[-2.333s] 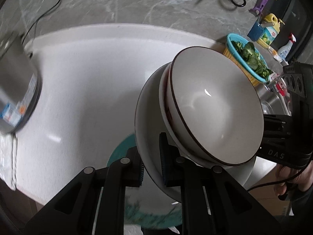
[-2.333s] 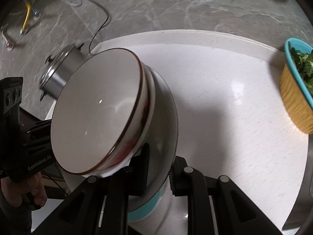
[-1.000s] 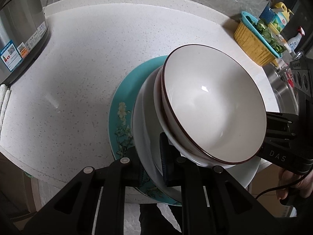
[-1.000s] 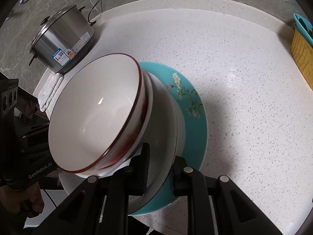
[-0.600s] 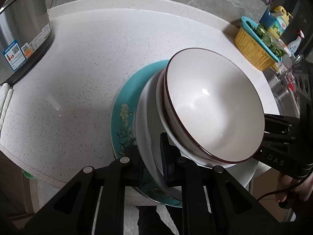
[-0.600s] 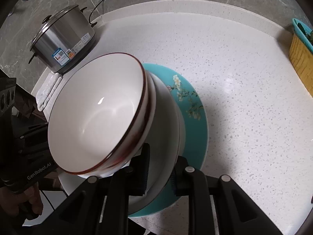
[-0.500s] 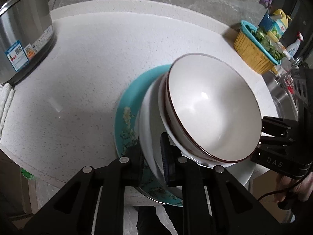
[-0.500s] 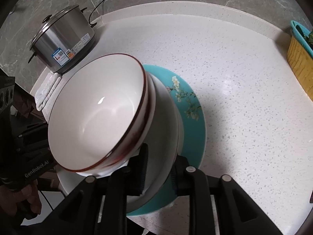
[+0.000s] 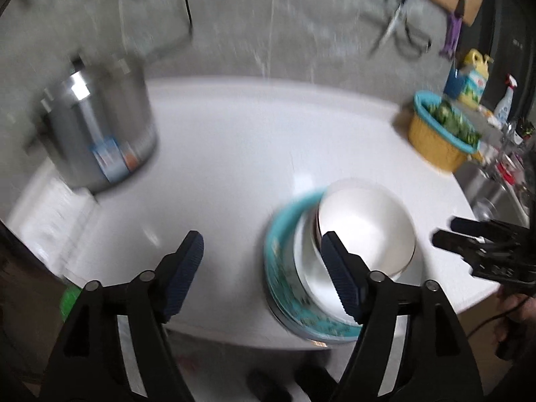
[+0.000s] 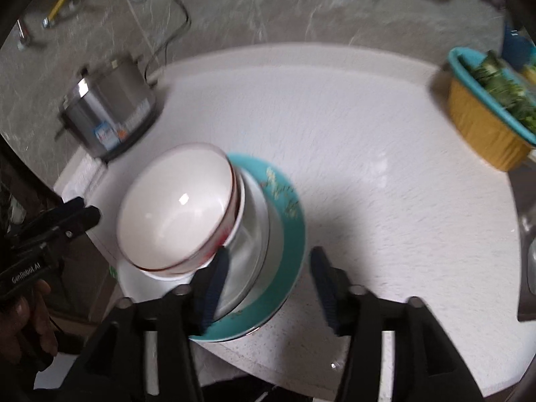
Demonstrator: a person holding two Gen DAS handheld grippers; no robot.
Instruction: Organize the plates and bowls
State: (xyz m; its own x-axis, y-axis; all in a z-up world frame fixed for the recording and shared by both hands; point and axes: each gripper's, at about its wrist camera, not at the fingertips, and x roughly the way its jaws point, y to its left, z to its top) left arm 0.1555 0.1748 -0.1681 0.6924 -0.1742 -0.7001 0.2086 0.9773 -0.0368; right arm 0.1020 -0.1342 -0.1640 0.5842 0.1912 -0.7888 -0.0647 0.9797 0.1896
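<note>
Left gripper (image 9: 259, 261) jaws wide apart, gripping nothing; right gripper (image 10: 268, 278) also spread, off the stack. Bowl (image 10: 177, 204) sits nested on a white plate (image 10: 254, 234) on a teal plate (image 10: 291, 254) near the counter (image 10: 368, 167) front edge (frames blurred). Pot (image 9: 100, 134) stands well apart, left.

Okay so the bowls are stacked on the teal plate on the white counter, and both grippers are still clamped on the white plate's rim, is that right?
Not quite. The bowls do sit stacked on the teal plate on the white counter, but neither gripper is clamped. In the right wrist view the right gripper is open, and in the left wrist view the left gripper is spread wide, off the white plate's rim.
</note>
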